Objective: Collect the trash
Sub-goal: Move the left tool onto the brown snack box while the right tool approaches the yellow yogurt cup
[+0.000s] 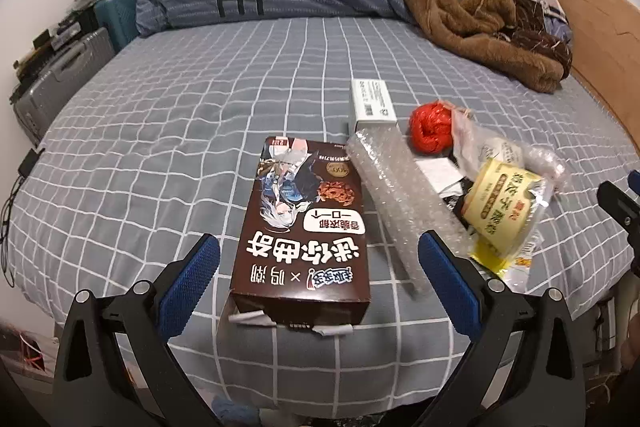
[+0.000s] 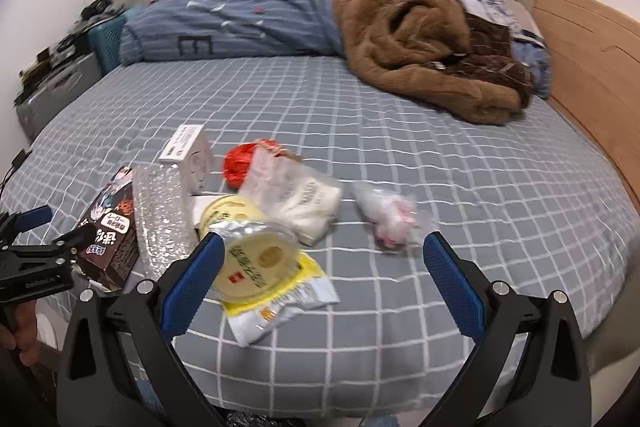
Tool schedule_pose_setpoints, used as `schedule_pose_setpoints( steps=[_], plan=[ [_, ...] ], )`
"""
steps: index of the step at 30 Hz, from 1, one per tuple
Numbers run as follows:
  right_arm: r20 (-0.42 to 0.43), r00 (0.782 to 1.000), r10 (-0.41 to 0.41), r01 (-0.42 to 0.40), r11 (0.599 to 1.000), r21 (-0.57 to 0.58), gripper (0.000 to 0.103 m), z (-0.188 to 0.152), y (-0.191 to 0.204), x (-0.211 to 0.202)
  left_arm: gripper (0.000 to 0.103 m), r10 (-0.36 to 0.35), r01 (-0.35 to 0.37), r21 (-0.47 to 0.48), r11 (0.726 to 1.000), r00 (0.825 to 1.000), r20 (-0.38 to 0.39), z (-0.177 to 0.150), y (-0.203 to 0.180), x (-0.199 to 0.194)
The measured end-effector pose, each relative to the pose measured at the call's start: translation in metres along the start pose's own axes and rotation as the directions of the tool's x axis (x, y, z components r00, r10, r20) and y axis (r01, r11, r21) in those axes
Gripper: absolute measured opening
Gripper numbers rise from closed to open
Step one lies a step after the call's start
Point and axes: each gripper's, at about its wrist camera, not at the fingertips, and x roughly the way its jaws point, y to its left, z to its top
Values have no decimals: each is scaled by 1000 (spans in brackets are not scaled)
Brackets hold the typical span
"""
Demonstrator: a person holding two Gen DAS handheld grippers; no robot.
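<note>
Brown snack box (image 1: pixel 304 223) lies flat on the checked bed (image 1: pixel 160 131), long axis running 6 to 12 o'clock away from the left hand-held gripper (image 1: pixel 319 259), print upside down: large Chinese characters, cartoon figure. Bubble wrap roll (image 1: pixel 400 195) rests beside it at 1 o'clock, angled. White carton (image 1: pixel 372 103), red bag (image 1: pixel 430 127) and yellow wrapper (image 1: pixel 502 211) crowd the right. Right hand-held gripper (image 2: pixel 324 255) hangs over the yellow wrapper. Both spread wide, empty.
</note>
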Motion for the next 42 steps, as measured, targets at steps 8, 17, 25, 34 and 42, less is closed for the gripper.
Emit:
schedule_pose_setpoints(
  steps=[8, 17, 25, 34, 42],
  plan=[
    [-73, 996, 49, -53, 997, -51, 96, 0, 18, 40, 97, -17, 17, 5, 1000, 996, -92, 1, 11, 34],
    [-100, 986, 137, -143, 988, -60, 96, 6, 22, 58, 97, -26, 29, 12, 1000, 987, -161, 3, 12, 59],
    [-118, 979, 165, -176, 981, -83, 96, 4, 31, 61, 97, -20, 23, 13, 1000, 984, -179, 8, 11, 68],
    [-147, 976, 160, -177, 978, -108, 96, -2, 41, 73, 97, -19, 22, 13, 1000, 982, -186, 11, 10, 77],
    [-160, 976, 146, -168, 977, -131, 96, -6, 46, 79, 96, -6, 8, 10, 1000, 980, -200, 12, 9, 87]
  ],
)
